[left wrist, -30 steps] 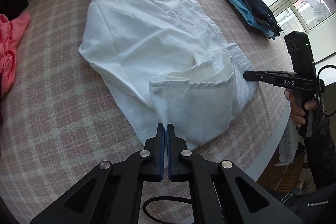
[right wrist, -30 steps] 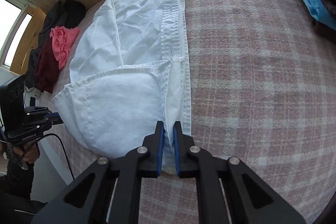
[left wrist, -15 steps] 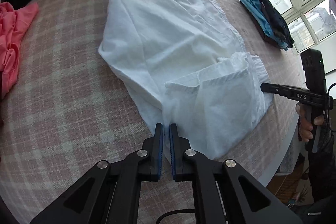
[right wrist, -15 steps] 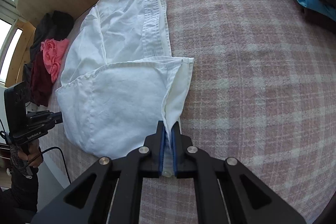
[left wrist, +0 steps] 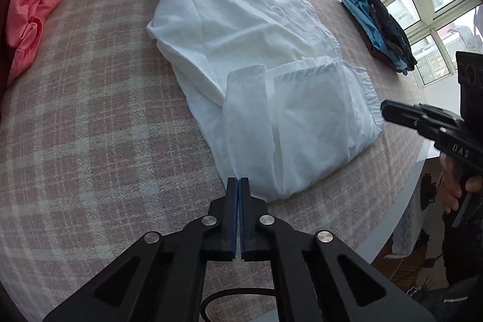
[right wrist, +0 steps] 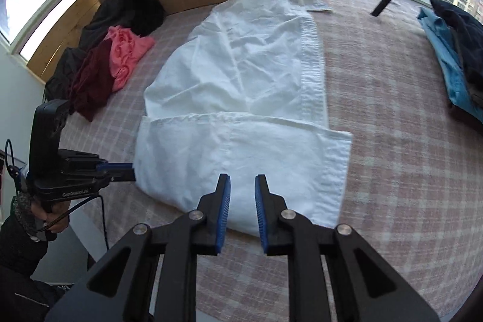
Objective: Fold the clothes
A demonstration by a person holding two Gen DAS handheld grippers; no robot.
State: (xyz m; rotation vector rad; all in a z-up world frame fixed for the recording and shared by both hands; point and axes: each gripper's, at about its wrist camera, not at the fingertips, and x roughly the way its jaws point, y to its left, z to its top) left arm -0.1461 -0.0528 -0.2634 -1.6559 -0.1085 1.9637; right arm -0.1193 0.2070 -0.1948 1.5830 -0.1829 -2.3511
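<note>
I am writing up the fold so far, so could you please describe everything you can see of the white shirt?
The white shirt is thin, creased woven cloth lying flat and lengthwise on the pink checked bedcover, collar at the far end by the window. Its near hem is folded back over the body as a wide flap with a stitched edge. The left gripper is shut at the flap's near corner; the right gripper is open above it.

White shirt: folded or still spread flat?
Partly folded: the white shirt's bottom section is doubled up over the body; the collar end lies unfolded.

White shirt (left wrist: pixel 241 29) on pink plaid cloth (left wrist: pixel 90 110).
</note>
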